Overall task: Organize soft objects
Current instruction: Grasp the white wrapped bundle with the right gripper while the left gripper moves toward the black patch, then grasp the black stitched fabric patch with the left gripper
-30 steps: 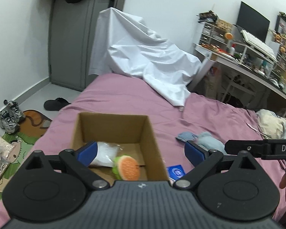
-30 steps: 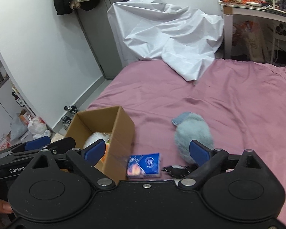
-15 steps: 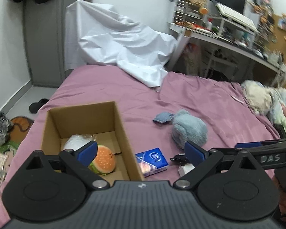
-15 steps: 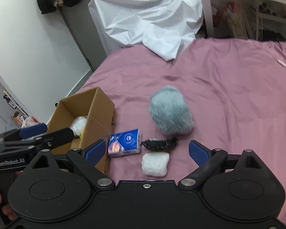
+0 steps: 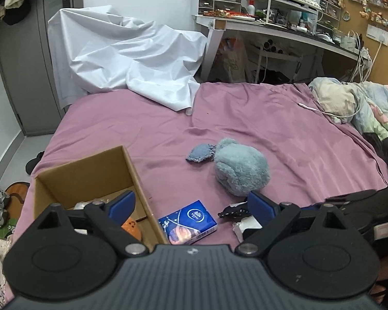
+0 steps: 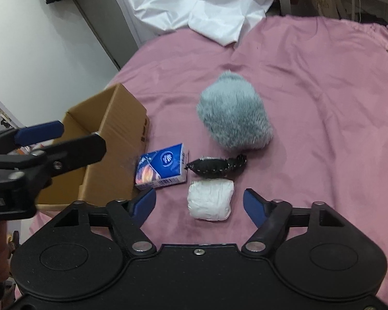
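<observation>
Soft things lie in a loose cluster on the pink bed [image 6: 323,90], just right of the box [image 6: 116,139]. Going left to right in the right wrist view: the box stands open, its inside mostly hidden there; the left wrist view shows an orange toy [image 5: 132,228] in it, half covered by that claw. Just beside the box lies a blue tissue pack [image 6: 161,166], long axis running across. Next comes a black scrunchie [image 6: 216,166], also lying crosswise, with a white pad [image 6: 210,202] just below it. Behind them sits the blue plush [image 6: 234,112], long axis pointing away from the camera. The left gripper [image 5: 191,204] is spread and holds nothing. The right gripper [image 6: 199,202] is spread too, its fingers flanking the pad without touching it.
</observation>
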Tool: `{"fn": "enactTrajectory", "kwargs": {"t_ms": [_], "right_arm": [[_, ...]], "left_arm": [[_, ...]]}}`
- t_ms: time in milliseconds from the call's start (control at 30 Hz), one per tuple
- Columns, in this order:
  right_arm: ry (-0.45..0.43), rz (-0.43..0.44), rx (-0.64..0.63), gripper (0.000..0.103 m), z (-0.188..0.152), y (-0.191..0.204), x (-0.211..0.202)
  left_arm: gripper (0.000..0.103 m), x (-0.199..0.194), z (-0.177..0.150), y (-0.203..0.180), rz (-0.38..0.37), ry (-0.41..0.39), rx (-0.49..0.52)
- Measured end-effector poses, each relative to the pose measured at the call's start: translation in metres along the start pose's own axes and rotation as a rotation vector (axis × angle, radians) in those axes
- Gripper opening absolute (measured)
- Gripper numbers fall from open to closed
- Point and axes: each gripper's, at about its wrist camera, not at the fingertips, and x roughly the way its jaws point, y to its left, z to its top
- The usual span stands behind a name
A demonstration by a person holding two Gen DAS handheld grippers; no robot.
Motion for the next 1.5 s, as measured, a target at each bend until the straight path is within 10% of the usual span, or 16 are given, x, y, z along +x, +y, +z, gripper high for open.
{"fn": "enactTrajectory", "kwargs": {"t_ms": [233, 1500], "right_arm": [[0.032, -0.013, 0.041, 0.042, -0.002, -0.01, 0.023], [0.038, -0.108, 0.058, 0.041, -0.015, -0.073, -0.03]], "left_arm": [[0.087, 0.017, 0.0, -0.006, -0.033, 0.046, -0.005], [0.066, 0.13, -0.016, -0.063, -0.159, 0.307, -0.039]]}}
